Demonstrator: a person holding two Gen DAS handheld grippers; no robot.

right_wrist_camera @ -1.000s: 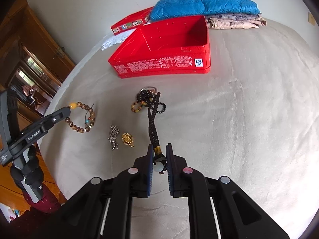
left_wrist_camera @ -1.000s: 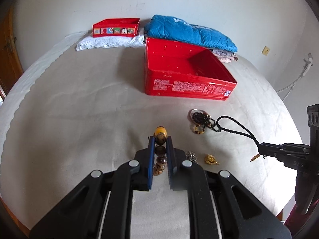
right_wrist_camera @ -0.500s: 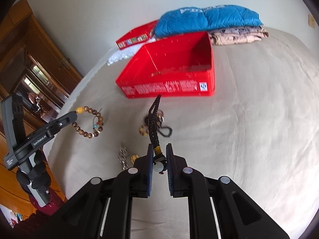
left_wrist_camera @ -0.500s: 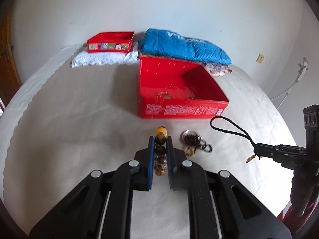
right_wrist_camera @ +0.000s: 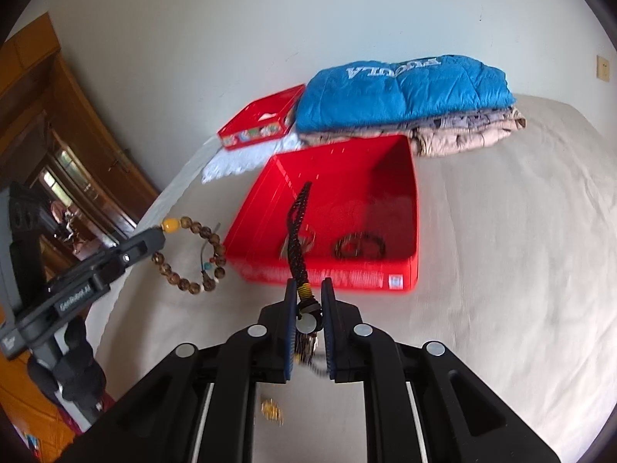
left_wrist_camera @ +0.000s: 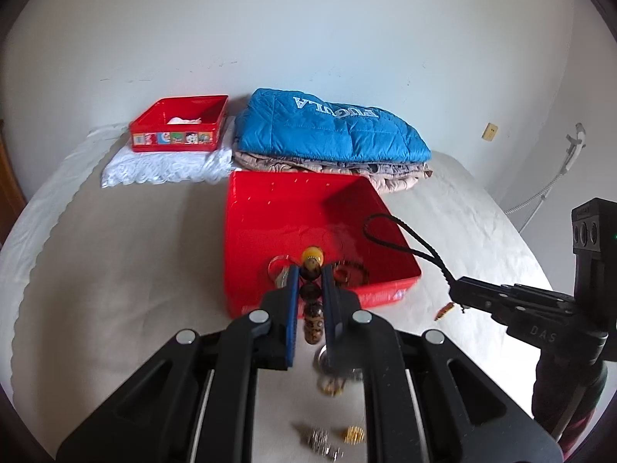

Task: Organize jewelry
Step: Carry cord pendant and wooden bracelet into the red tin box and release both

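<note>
I've got the L gripper (left_wrist_camera: 308, 276) pinching the wooden bead bracelet (right_wrist_camera: 193, 256) and the R gripper (right_wrist_camera: 308, 295) pinching the black cord pendant (right_wrist_camera: 299, 227), both just short of the red box (left_wrist_camera: 246, 231) straight ahead, L nearer its near wall.

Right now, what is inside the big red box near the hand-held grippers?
Inside the big red box lie a dark bead bracelet and a silver ring-shaped piece. The black braided cord and the hand-held gripper fingers cover part of the floor there.

Black grippers, blue-padded fingers (left_wrist_camera: 292, 308)
</note>
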